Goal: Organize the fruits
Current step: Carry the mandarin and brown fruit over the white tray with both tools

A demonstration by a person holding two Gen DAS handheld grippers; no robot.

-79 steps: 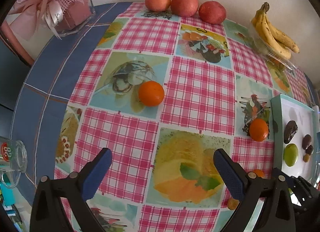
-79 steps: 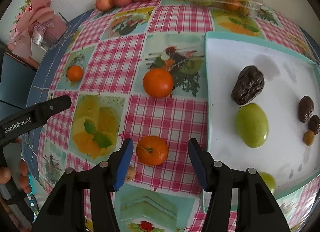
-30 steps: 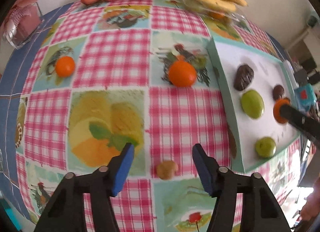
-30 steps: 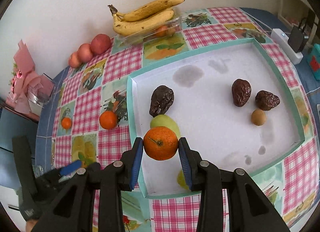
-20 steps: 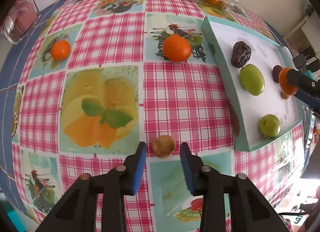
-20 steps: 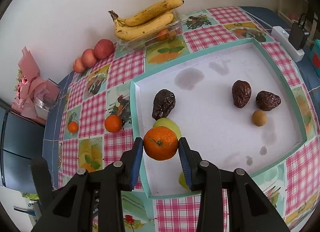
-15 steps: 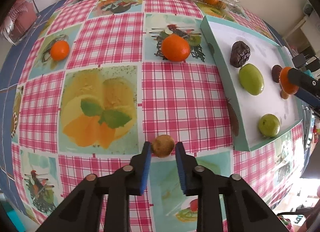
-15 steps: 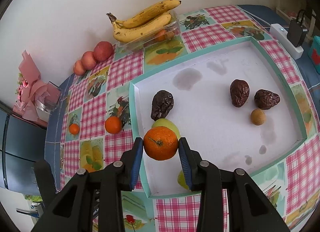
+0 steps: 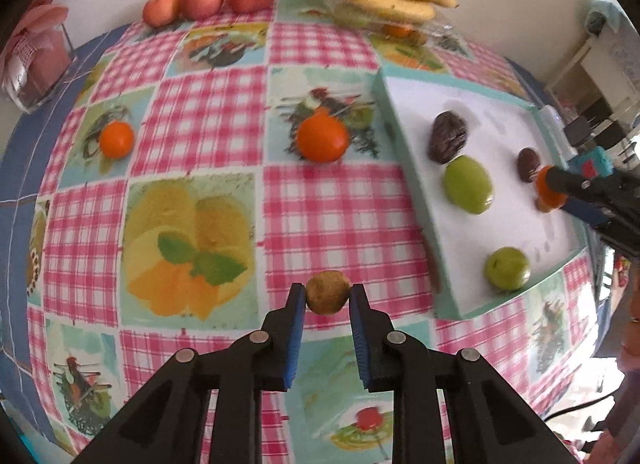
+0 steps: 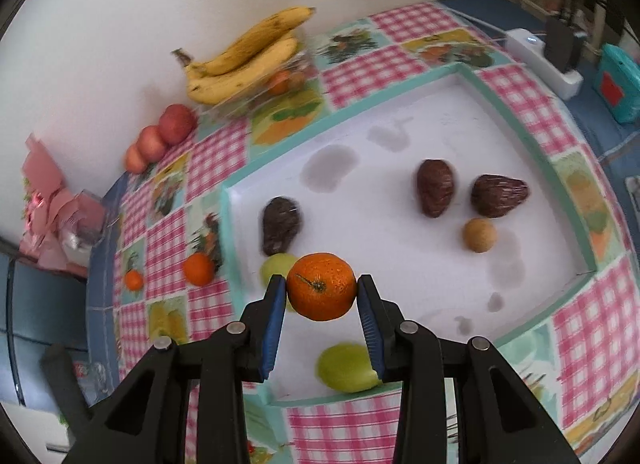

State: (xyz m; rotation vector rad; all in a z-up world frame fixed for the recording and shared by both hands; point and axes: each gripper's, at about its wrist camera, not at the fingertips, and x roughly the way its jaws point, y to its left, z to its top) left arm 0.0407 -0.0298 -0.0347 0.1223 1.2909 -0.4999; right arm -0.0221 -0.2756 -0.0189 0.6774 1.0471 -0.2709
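Roughly midway: the right gripper point(image 10: 322, 292) clamps an orange point(image 10: 321, 287) above the tray point(image 10: 520, 103), the left gripper point(image 9: 327, 300) pinches a longan point(image 9: 328, 292) over the desk point(image 9: 336, 203); two tangerines point(image 9: 322, 139) wait outside.

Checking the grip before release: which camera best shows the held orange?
The right wrist view: the orange sits large between the right hand-held gripper pads. The left wrist view shows it small, partly hidden.
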